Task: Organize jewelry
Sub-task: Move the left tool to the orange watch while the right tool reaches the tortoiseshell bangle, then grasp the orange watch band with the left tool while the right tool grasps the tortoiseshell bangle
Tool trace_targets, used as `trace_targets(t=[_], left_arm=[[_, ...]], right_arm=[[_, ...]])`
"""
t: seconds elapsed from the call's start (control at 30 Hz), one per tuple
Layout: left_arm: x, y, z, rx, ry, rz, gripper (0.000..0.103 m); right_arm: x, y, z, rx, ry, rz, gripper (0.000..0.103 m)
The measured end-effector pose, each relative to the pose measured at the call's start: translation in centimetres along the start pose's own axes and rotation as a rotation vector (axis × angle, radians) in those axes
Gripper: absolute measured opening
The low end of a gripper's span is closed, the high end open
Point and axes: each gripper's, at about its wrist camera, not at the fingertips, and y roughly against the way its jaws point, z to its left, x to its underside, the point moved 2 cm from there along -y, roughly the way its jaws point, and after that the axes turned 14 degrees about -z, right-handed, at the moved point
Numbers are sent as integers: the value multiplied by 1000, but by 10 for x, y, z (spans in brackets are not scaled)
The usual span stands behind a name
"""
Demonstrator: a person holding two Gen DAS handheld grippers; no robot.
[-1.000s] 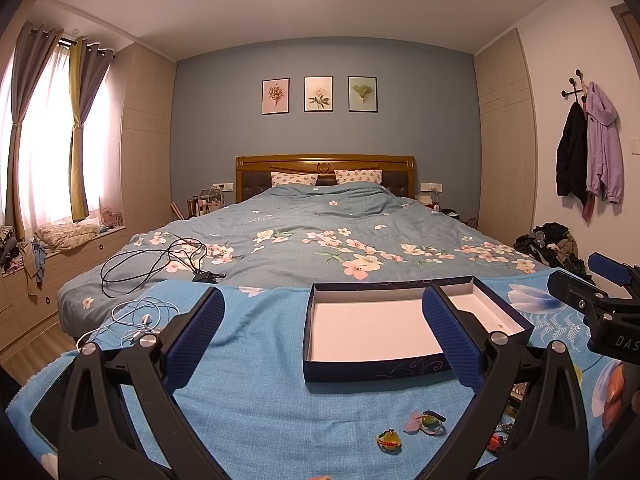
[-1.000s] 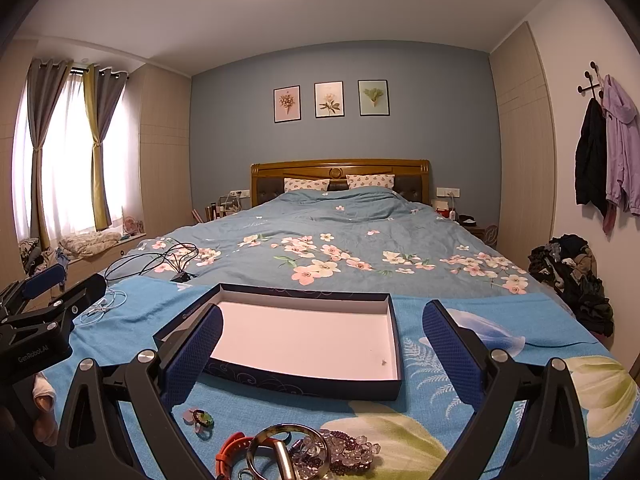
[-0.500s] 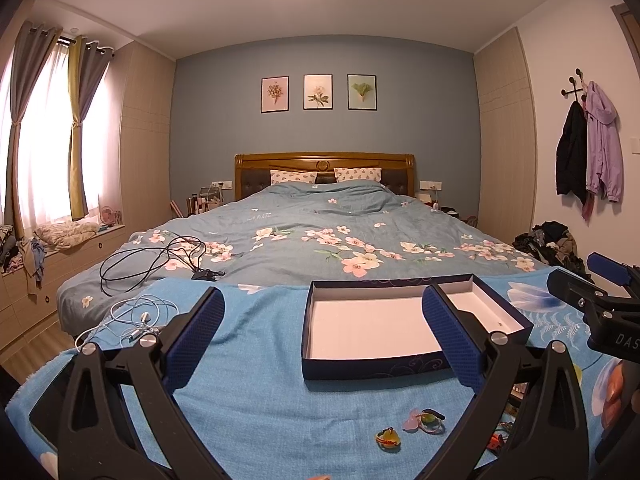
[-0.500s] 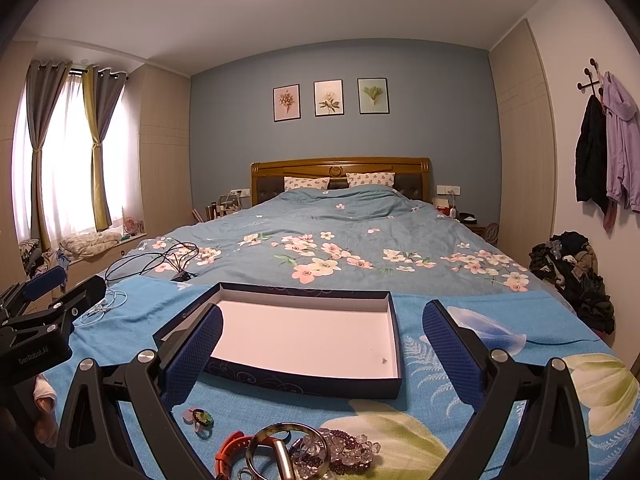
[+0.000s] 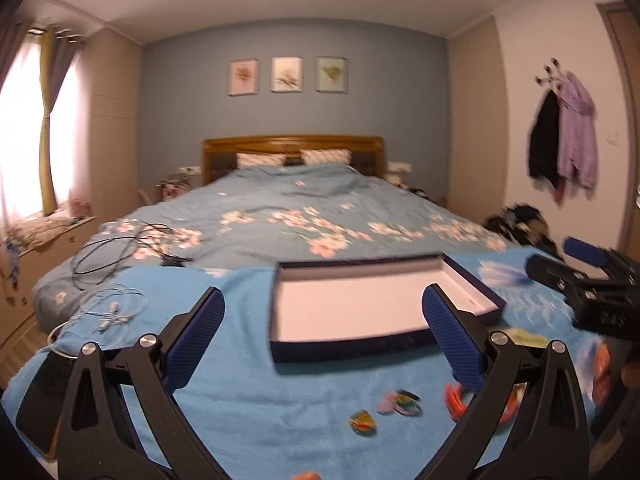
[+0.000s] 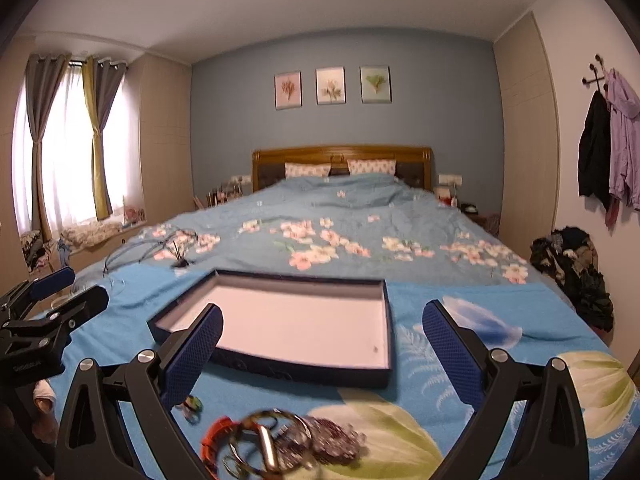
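Note:
A shallow dark-blue box with a white inside lies open on the blue cloth over the bed. Small jewelry lies in front of it: a yellow-green piece, a pink piece and an orange bangle. In the right wrist view a pile of metal rings, beads and an orange bangle lies just below my right gripper. My left gripper hangs above the cloth, left of the box. Both grippers are open and empty.
Black cables and white earphones lie on the bed at the left. A dark phone lies at the cloth's left edge. Clothes are piled on the floor at the right. The right gripper shows in the left wrist view.
Both grippers have tilted downward and moved a little; the views are blurred. The orange bangle now shows in the left wrist view. Jaws remain open.

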Motion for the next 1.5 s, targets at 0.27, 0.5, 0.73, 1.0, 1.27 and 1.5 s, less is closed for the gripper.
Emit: trace_targets(t=[0.27,0.5,0.73,1.0,1.27,1.5], left_arm=[[26,-19,-33,196,-38,134,97],[45,-33,-56,294,-73,211,92],[61,-46,-75,392,-92,319,70],[85,-62,-93,481,-96,478,45],[96,-77,-99,559,-40,579,23],[93,-82,-101,538,-42,585,14]], right_arm=[[30,-7,-14,-84,14,211,80],[60,-13,-10,-200,-46,382,40],[68,-12,-15,-243,-130,460,18],[70,-10,-21,-255,-163,516,14],[84,-15,-23,-249,-202,565,9],[78,-11,-28,-270,-234,531,2]])
